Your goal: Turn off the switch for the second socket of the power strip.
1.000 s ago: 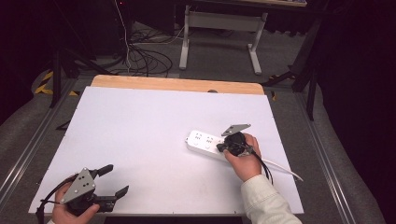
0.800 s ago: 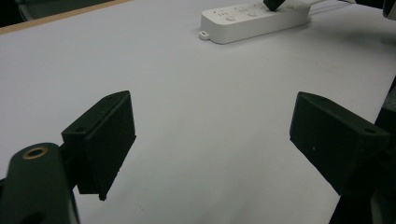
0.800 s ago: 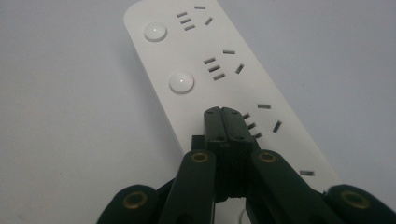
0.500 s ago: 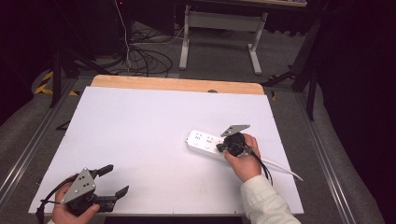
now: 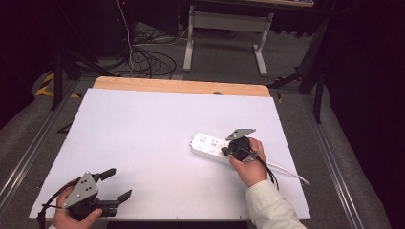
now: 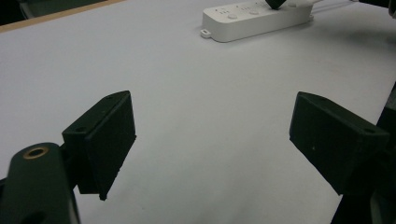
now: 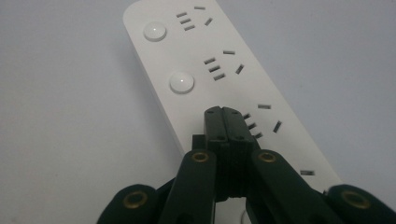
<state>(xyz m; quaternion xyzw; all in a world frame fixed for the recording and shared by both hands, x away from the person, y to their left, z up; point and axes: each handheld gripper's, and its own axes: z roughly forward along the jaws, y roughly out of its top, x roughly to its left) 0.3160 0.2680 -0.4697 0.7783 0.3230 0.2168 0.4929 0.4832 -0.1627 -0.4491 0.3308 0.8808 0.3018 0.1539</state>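
- My left tool rests at the near left corner of the white surface, held in a hand. Its jaws are spread wide with nothing between them, as the left gripper view confirms, and it is well apart from the work.
- Across the surface, right of centre, lies a white power strip, flat and angled, its cord trailing off toward the right edge.
- In the right gripper view the strip shows a row of sockets, each with a round white button beside it. Two buttons are visible ahead of the tool.
- My right tool is on the strip's cord end. Its jaws are pressed together, pinching nothing, and the closed tip sits on the strip's top face where a third button would be in line, beside a socket.
- I judge this to be a switch press in progress: the tip is in contact, but I cannot tell whether the switch has clicked.
- Left to do, as I judge it: finish the press, lift off, and possibly press the two remaining buttons.
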